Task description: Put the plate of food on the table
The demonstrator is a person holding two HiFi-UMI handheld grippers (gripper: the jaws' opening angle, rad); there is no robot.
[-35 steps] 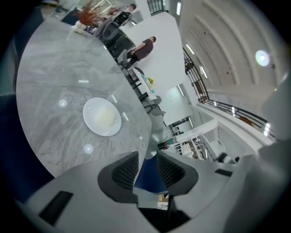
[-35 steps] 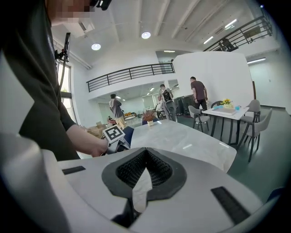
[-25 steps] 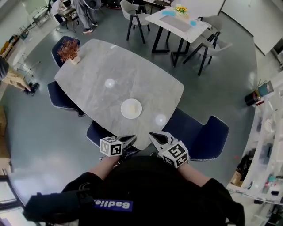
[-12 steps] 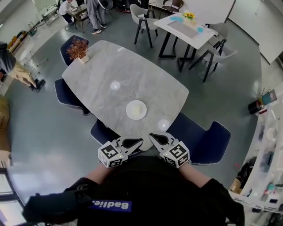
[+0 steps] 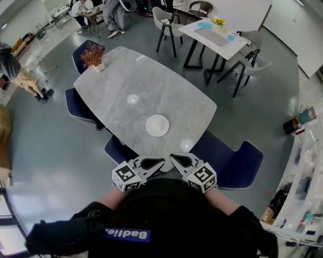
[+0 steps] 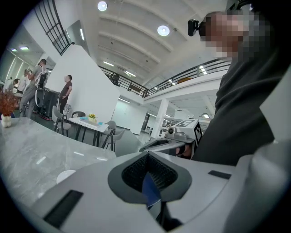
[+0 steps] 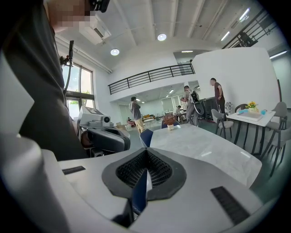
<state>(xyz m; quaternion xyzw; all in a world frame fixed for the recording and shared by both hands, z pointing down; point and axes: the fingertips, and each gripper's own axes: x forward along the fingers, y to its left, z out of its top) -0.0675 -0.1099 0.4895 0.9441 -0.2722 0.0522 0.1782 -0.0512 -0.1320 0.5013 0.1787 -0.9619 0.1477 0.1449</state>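
Note:
A white plate (image 5: 157, 125) with pale food stands on the grey marble table (image 5: 126, 80), near its front end; its edge also shows in the left gripper view (image 6: 67, 175). My left gripper (image 5: 161, 163) is held close to my chest just short of the table's front edge, shut and empty. My right gripper (image 5: 172, 155) is beside it, also shut with nothing between its pads, and the two tips almost meet. Both stay short of the plate. Each gripper view shows pressed-together pads (image 6: 157, 175) (image 7: 152, 170) and the other gripper (image 6: 170, 142) (image 7: 104, 136).
Dark blue chairs (image 5: 229, 158) stand round the table, one right under my grippers. A potted dry plant (image 5: 94, 54) sits at the table's far end. A white table (image 5: 214, 31) with chairs and several people (image 5: 113, 12) are at the back. Shelving (image 5: 308, 166) runs along the right.
My left gripper has risen and rolled, so its jaws now lie level and point at the right gripper. The right gripper barely moved. The plate stays where it was on the table.

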